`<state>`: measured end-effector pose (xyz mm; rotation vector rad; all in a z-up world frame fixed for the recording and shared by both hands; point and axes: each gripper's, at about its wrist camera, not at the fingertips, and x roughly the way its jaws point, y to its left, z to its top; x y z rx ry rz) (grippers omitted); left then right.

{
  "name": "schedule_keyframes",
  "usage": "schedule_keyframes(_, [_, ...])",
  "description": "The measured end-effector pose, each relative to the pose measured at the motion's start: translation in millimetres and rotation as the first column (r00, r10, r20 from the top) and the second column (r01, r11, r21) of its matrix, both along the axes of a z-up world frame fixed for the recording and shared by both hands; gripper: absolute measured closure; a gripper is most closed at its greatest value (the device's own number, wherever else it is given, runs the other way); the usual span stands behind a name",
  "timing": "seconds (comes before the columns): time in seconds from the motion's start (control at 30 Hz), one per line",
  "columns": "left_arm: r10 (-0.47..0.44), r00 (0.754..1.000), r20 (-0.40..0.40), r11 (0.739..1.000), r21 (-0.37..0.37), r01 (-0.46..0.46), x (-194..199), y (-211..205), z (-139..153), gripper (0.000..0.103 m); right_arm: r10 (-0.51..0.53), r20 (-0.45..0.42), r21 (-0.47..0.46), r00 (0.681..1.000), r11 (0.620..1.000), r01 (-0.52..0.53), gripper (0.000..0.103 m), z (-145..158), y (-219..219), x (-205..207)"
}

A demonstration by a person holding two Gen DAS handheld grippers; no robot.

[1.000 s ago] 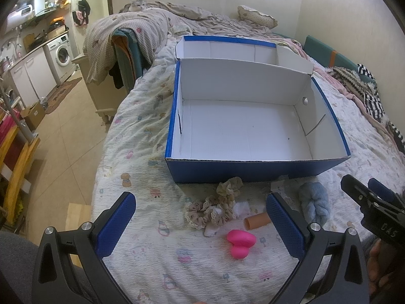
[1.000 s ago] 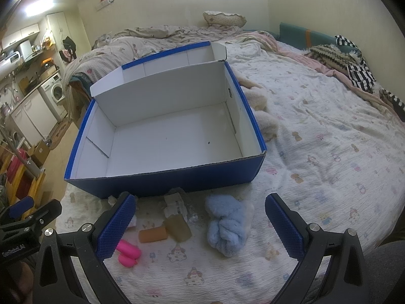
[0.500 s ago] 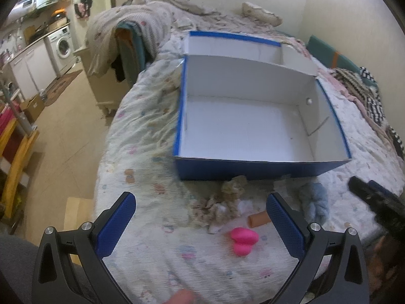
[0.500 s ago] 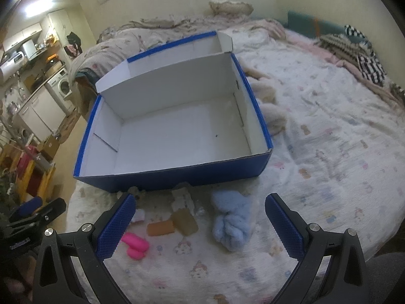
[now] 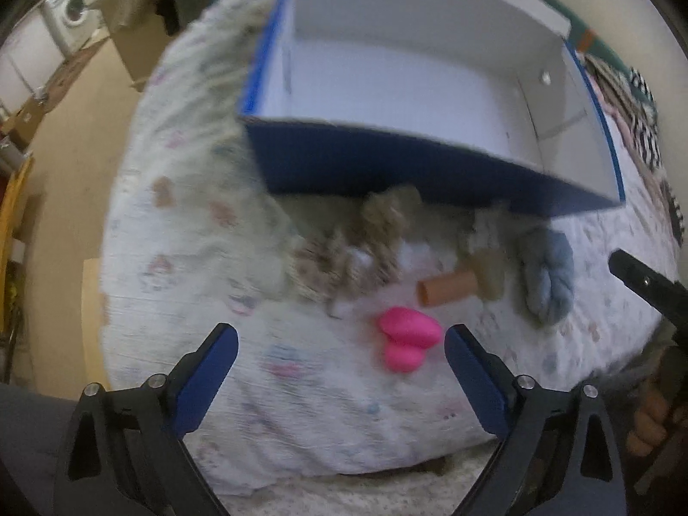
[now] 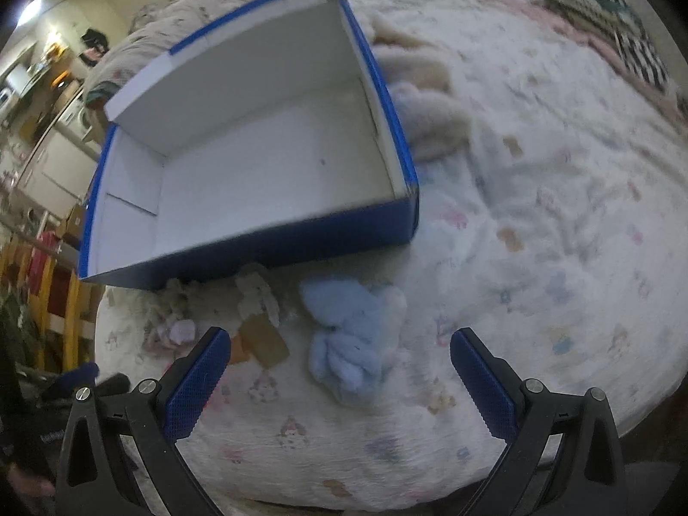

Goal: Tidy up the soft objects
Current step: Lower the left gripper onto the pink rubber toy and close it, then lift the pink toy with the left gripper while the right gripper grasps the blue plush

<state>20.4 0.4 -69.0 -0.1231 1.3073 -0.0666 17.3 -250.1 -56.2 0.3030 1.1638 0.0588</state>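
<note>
While open, both grippers (image 5: 339, 339) (image 6: 339, 344) above bed (image 6: 537, 223)

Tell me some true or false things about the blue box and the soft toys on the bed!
1. The blue box has nothing inside. True.
2. The pink toy is in the box. False: it lies on the bed in front of it.
3. The right gripper squeezes the light blue fluffy thing. False: its jaws stand open, holding nothing.
4. The left gripper holds nothing. True.
</note>
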Motion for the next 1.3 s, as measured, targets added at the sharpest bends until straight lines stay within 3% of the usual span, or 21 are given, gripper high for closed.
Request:
schedule_keyframes(0.3, [-0.052, 0.994, -0.094, 0.998, -0.036, 0.049, 6.8, -41.7, -34.7, 0.008, -0.021, -0.016, 0.021, 1.000, 1.000, 0.021, 0.000, -6.4, -3.8, -0.1])
schedule_keyframes(0.4, [-0.074, 0.992, -0.099, 0.997, -0.017, 0.072, 8.9, -54.8, -44.8, 0.016, -0.032, -0.022, 0.028, 0.999, 0.999, 0.032, 0.000, -7.3, -7.5, 1.4])
schedule_keyframes(0.5, [-0.084, 0.990, -0.114, 0.996, 0.001, 0.084, 10.3, -62.2, -55.0, 0.018, -0.043, -0.027, 0.032, 0.999, 0.999, 0.044, 0.000, -8.0, -10.4, 2.0])
schedule_keyframes(0.57, [-0.086, 0.990, -0.115, 0.996, 0.013, 0.088, 11.1, -64.4, -61.6, 0.024, -0.047, -0.032, 0.034, 0.998, 0.998, 0.048, 0.000, -9.1, -10.9, 2.1])
schedule_keyframes(0.63, [-0.095, 0.989, -0.114, 0.995, 0.030, 0.099, 10.8, -65.8, -65.6, 0.046, -0.050, -0.033, 0.032, 0.998, 0.998, 0.051, 0.000, -9.5, -11.3, 2.3])
schedule_keyframes(0.7, [-0.094, 0.987, -0.129, 0.995, 0.016, 0.097, 9.8, -65.0, -69.2, 0.060, -0.052, -0.032, 0.029, 0.998, 0.998, 0.053, 0.000, -9.8, -11.7, 2.9])
schedule_keyframes(0.8, [-0.105, 0.983, -0.153, 0.994, -0.024, 0.103, 11.0, -67.3, -74.3, 0.065, -0.063, -0.039, 0.030, 0.997, 0.997, 0.064, 0.000, -11.2, -14.7, 3.2])
schedule_keyframes(0.93, [-0.138, 0.982, -0.132, 0.990, -0.048, 0.133, 0.8, -70.2, -61.3, 0.066, -0.067, -0.050, 0.039, 0.996, 0.997, 0.069, 0.000, -13.8, -17.4, 3.1])
schedule_keyframes(1.17, [-0.182, 0.983, -0.034, 0.983, -0.009, 0.182, -15.9, -67.8, -18.8, 0.066, -0.080, -0.076, 0.045, 0.994, 0.995, 0.084, 0.000, -19.5, -19.0, 7.1])
schedule_keyframes(1.3, [-0.180, 0.984, 0.009, 0.983, 0.023, 0.180, -9.0, -51.0, 12.6, 0.066, -0.083, -0.104, 0.103, 0.991, 0.990, 0.094, 0.000, -24.7, -21.9, 9.1])
